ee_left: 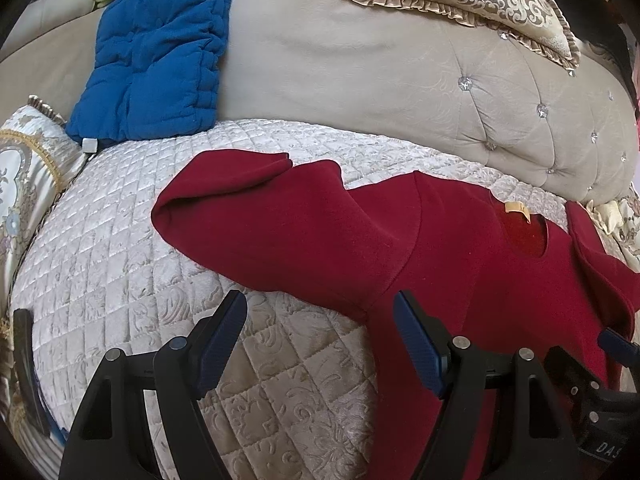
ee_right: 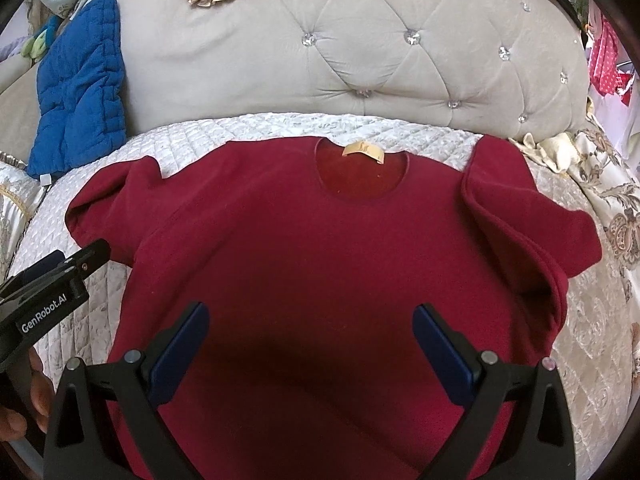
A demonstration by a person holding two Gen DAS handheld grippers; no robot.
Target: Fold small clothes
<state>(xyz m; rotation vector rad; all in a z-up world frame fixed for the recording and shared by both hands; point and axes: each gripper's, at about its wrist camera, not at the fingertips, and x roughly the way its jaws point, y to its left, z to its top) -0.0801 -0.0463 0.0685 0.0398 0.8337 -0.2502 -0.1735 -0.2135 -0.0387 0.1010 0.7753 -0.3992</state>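
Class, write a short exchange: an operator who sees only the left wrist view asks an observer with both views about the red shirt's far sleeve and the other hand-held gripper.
Operator: My view cuts off the red shirt on its right side. How does the sleeve there lie?
Observer: In the right wrist view that sleeve is doubled over with a deep crease, not spread flat.
Operator: I only glimpse the right hand-held gripper. What is it doing?
Observer: It is open above the shirt's lower middle, gripping nothing.
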